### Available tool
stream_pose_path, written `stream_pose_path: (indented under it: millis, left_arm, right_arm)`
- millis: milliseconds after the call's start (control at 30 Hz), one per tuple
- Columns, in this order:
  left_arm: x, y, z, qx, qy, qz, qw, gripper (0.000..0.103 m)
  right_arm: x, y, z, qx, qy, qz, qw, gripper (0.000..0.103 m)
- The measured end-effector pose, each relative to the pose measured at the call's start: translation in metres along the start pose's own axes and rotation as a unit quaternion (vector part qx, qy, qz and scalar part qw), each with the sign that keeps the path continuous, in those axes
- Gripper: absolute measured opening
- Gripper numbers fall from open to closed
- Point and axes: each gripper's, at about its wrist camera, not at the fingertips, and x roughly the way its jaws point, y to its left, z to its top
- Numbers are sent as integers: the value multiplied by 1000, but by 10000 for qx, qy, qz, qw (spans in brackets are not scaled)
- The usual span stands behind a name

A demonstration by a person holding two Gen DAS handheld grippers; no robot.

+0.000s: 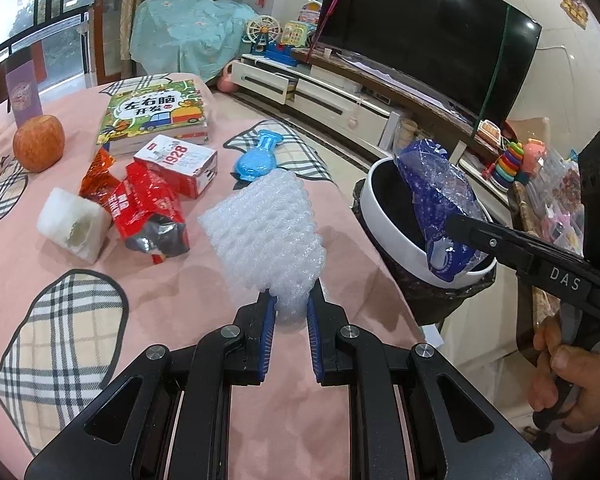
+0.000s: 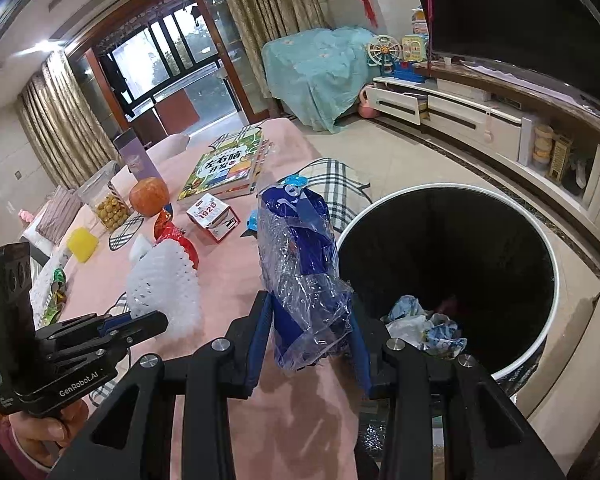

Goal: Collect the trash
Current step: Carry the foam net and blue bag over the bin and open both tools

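My left gripper (image 1: 291, 304) is shut on a white foam fruit net (image 1: 266, 232) and holds it above the pink tablecloth (image 1: 204, 320); it also shows in the right wrist view (image 2: 168, 280). My right gripper (image 2: 310, 316) is shut on a crumpled blue and clear plastic wrapper (image 2: 304, 268), held at the table edge beside the white-rimmed trash bin (image 2: 548, 280). In the left wrist view the wrapper (image 1: 436, 200) hangs over the bin rim (image 1: 384, 216). Crumpled trash (image 2: 424, 324) lies inside the bin. A red snack bag (image 1: 148, 208) and a white foam block (image 1: 72, 224) lie on the table.
On the table are an apple (image 1: 39, 142), a children's book (image 1: 156, 114), a small red and white 1928 box (image 1: 180, 162), a blue toy (image 1: 256, 160), a jar of snacks (image 2: 108, 200) and a yellow sponge (image 2: 83, 243). A TV cabinet (image 1: 340, 100) stands behind the bin.
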Motion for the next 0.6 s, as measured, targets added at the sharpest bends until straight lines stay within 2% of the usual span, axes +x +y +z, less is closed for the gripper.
stream_pose_path:
  millis: [267,600]
  left_arm:
    - [9,-19,12,153,25,-2,9999,14]
    - [24,-61,34,550,-54,-26,9985,14]
  right_arm:
    - [-5,-15,1,77,-12,-118,9999,37]
    - [-17,-44,8,238,-105,-346,9991,37]
